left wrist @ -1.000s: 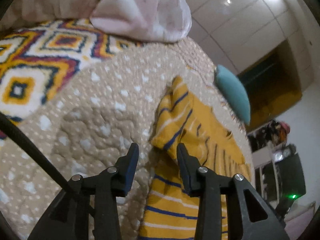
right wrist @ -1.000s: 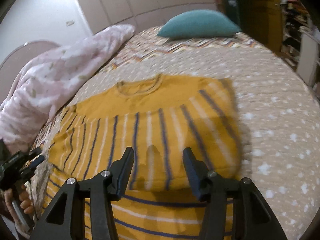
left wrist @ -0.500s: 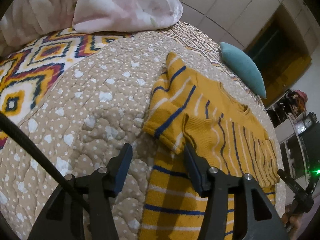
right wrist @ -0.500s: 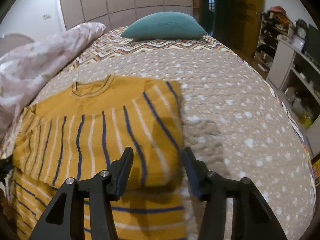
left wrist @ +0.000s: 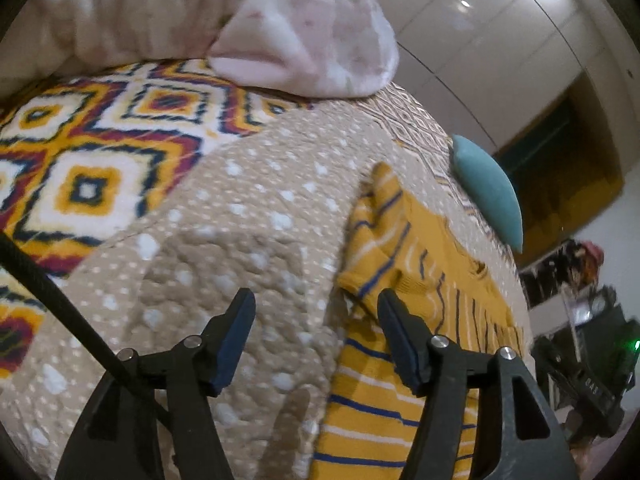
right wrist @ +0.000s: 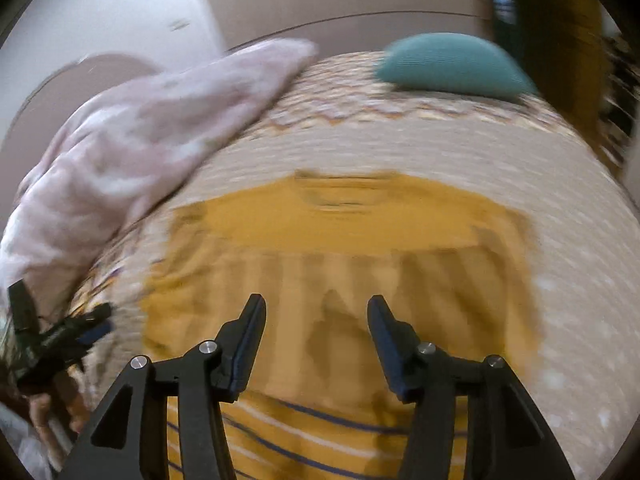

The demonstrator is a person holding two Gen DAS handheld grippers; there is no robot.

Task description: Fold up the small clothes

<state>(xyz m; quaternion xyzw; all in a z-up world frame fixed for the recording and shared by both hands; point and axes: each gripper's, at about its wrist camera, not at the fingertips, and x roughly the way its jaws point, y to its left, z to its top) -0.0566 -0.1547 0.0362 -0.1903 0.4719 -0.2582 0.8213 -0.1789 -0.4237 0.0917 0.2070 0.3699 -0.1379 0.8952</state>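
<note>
My left claw (left wrist: 316,308) has just been opening; it stands wide with nothing in it, beside the yellow striped shirt (left wrist: 420,280); my right claw (right wrist: 316,316) is open and empty above the shirt, which lies flat on the dotted bed cover (left wrist: 248,232); I can read no writing.

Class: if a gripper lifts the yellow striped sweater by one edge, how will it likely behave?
The yellow striped sweater looks like soft knit already folded over itself, so it would probably droop and unfold. Lying on the quilted bedspread, it would likely drag rather than slide.
</note>
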